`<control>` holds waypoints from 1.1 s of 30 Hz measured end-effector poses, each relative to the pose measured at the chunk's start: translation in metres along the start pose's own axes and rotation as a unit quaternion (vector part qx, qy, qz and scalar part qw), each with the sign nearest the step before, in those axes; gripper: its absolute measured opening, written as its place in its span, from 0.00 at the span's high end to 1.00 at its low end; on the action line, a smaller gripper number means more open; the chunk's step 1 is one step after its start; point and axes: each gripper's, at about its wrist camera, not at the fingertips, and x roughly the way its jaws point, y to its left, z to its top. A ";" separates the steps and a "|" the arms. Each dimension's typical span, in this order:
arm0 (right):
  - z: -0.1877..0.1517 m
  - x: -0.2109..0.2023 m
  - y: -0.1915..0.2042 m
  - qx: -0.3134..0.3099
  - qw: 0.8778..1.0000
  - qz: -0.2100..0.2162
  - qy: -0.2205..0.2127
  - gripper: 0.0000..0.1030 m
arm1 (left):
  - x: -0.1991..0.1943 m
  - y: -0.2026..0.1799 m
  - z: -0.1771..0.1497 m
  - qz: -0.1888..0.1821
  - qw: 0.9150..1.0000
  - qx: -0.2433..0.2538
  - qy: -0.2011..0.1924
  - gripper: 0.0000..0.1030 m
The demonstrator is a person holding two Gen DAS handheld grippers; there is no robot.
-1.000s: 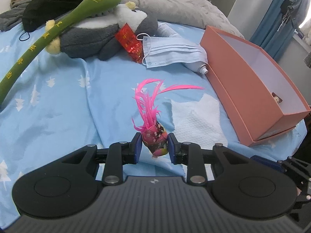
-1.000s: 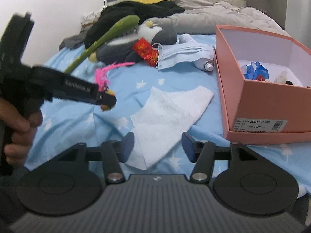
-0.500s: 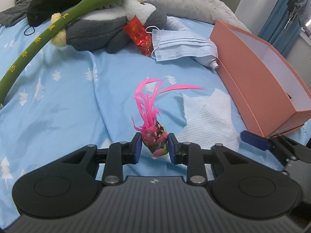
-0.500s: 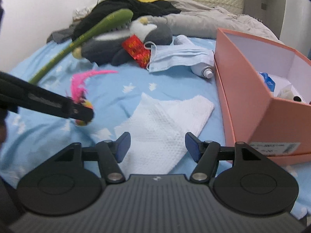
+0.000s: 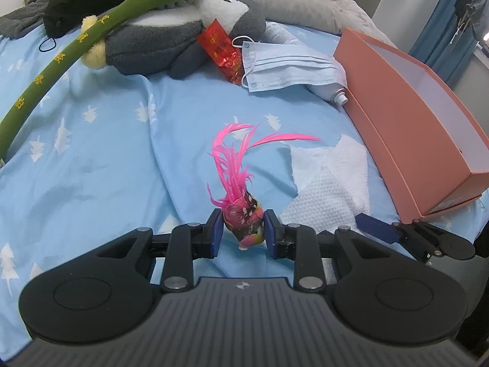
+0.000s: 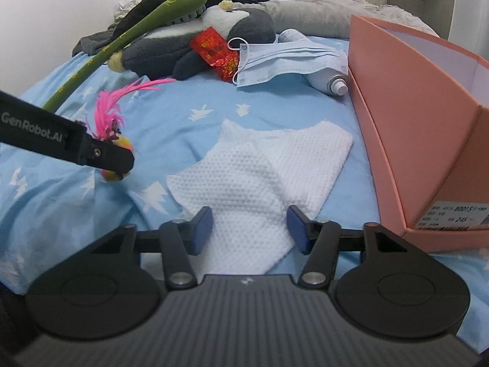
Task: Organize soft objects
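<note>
Left gripper [image 5: 241, 234] is clamped on the feather toy [image 5: 243, 224]; slippage is possible, since only the small body is pinched. Right gripper [image 6: 249, 229] jaws are closing, pads apart over the white cloth [image 6: 259, 177] just ahead; only one layer may be caught. Pink box [image 6: 428, 140] lies beyond, right.

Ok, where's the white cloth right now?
The white cloth lies flat on the blue bedsheet, just ahead of the right gripper, with the pink box on its right.
</note>
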 end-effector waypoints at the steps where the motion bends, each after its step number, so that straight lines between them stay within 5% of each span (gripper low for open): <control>1: 0.000 0.000 0.000 0.000 1.000 0.003 0.000 0.55 | 0.000 0.000 0.000 0.000 1.000 0.000 0.000 0.68; 8: 0.004 -0.003 0.002 0.008 1.000 0.015 0.006 0.91 | -0.004 -0.003 0.001 0.000 1.000 0.002 -0.002 0.68; 33: 0.062 -0.124 -0.023 0.043 0.995 0.037 -0.077 0.94 | -0.102 -0.070 0.044 -0.024 0.997 0.022 -0.068 0.68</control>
